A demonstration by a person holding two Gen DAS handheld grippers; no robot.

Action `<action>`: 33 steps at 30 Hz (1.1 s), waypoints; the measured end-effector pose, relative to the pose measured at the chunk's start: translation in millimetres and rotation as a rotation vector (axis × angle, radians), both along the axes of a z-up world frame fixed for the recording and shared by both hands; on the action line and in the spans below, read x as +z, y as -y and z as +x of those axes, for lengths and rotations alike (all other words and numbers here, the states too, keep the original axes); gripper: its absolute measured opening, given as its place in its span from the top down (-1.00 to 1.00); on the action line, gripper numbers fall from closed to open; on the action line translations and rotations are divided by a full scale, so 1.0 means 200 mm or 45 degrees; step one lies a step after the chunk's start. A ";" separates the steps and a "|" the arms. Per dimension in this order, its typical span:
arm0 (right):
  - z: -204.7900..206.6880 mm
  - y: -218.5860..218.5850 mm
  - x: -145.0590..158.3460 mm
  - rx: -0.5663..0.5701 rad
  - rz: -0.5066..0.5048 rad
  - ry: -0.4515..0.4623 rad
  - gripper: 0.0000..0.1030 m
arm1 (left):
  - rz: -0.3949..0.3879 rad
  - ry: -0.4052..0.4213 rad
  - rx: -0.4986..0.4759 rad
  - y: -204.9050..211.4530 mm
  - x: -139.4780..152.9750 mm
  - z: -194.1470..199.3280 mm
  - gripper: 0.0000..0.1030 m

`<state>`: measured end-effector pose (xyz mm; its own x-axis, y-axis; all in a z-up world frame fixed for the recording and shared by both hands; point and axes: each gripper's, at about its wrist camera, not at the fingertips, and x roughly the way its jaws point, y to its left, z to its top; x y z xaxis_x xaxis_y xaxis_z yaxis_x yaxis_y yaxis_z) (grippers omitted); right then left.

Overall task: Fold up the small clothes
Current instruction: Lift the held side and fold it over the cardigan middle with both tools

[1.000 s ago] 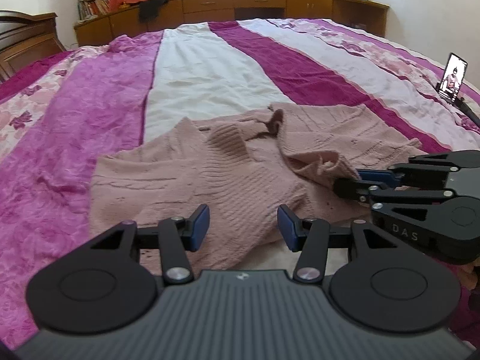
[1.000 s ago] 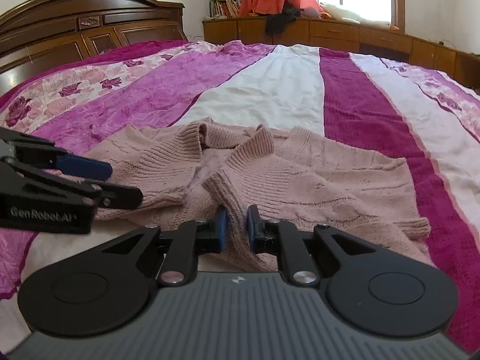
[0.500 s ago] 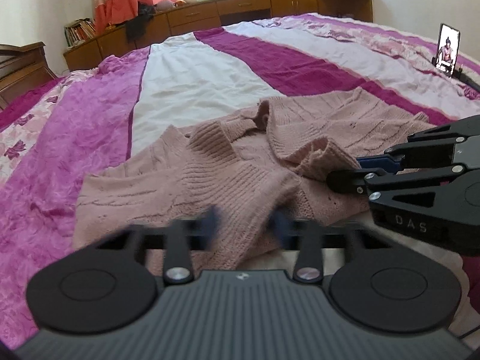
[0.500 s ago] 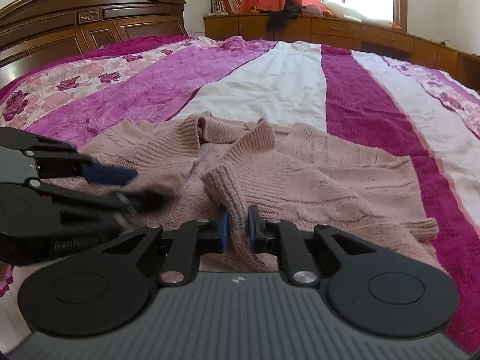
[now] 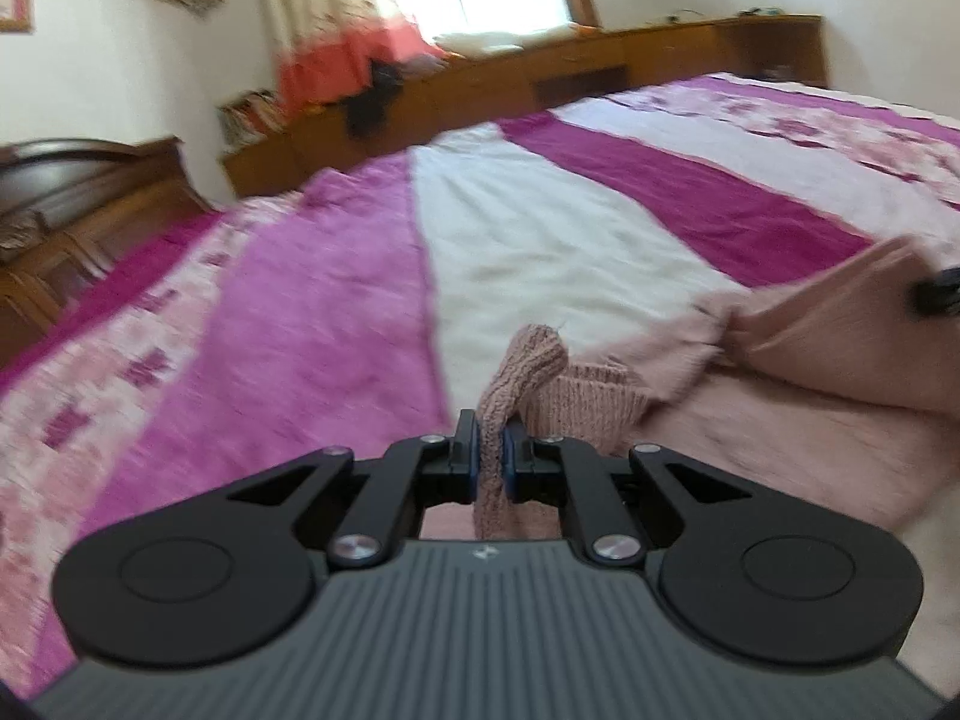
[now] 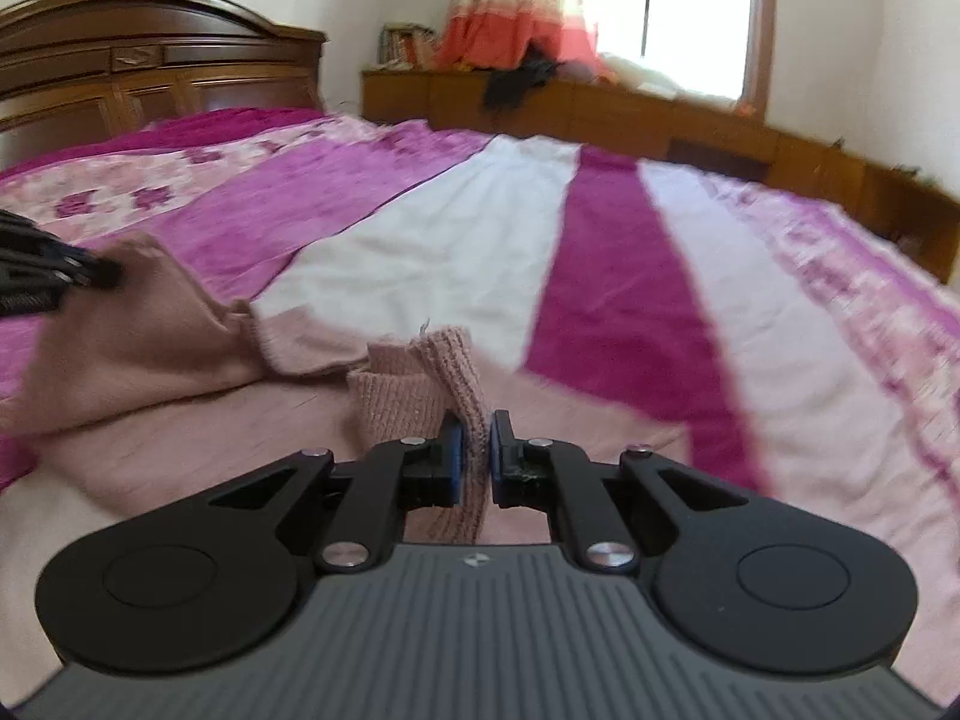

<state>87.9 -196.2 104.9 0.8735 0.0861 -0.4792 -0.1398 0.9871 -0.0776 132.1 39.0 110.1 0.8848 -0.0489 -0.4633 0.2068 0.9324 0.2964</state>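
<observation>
So I've got the sweater (image 5: 780, 420) lying on the bed (image 5: 540, 228), one ribbed edge pinched in my left gripper (image 5: 492, 450) and another in my right gripper (image 6: 474, 450), headboard (image 6: 150, 72) off to the left, low cabinets (image 6: 660, 114) along the far wall behind it.

We see a pink sweater (image 5: 600, 402) of coarse ribbed knit, rough and matt, pinched in the left claw (image 5: 492, 456) of matt black plastic with blue pads and shiny metal pivot pins. The right claw (image 6: 474, 450) looks the same, its housing ribbed grey. The bedspread (image 6: 456, 240) is soft, faintly glossy plush cloth. The headboard (image 6: 150, 66) is polished dark wood.
</observation>
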 end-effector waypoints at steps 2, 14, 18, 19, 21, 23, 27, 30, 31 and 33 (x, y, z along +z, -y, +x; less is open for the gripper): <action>0.07 0.05 0.03 -0.040 -0.057 0.028 0.82 | 0.015 0.022 0.047 -0.05 0.02 0.08 0.81; 0.48 0.27 -0.26 -0.169 -0.254 -0.078 0.83 | 0.088 -0.140 0.172 -0.20 -0.29 0.52 0.81; 0.57 0.33 -0.39 -0.193 -0.184 -0.193 0.82 | 0.065 -0.195 0.207 -0.25 -0.40 0.56 0.76; 0.59 0.36 -0.40 -0.204 -0.155 -0.203 0.81 | 0.056 -0.197 0.218 -0.26 -0.42 0.56 0.76; 0.60 0.40 -0.41 -0.211 -0.086 -0.218 0.80 | 0.040 -0.193 0.222 -0.28 -0.44 0.56 0.76; 0.62 0.44 -0.41 -0.216 -0.025 -0.230 0.79 | 0.035 -0.194 0.216 -0.28 -0.43 0.55 0.76; 0.61 0.45 -0.40 -0.225 0.036 -0.229 0.79 | -0.019 -0.207 0.224 -0.29 -0.39 0.54 0.75; 0.57 0.45 -0.36 -0.246 0.063 -0.223 0.77 | -0.080 -0.222 0.235 -0.32 -0.35 0.51 0.73; 0.55 0.45 -0.35 -0.254 0.061 -0.219 0.75 | -0.091 -0.227 0.236 -0.33 -0.33 0.49 0.73; 0.51 0.44 -0.32 -0.263 0.053 -0.206 0.59 | -0.093 -0.226 0.236 -0.34 -0.30 0.45 0.73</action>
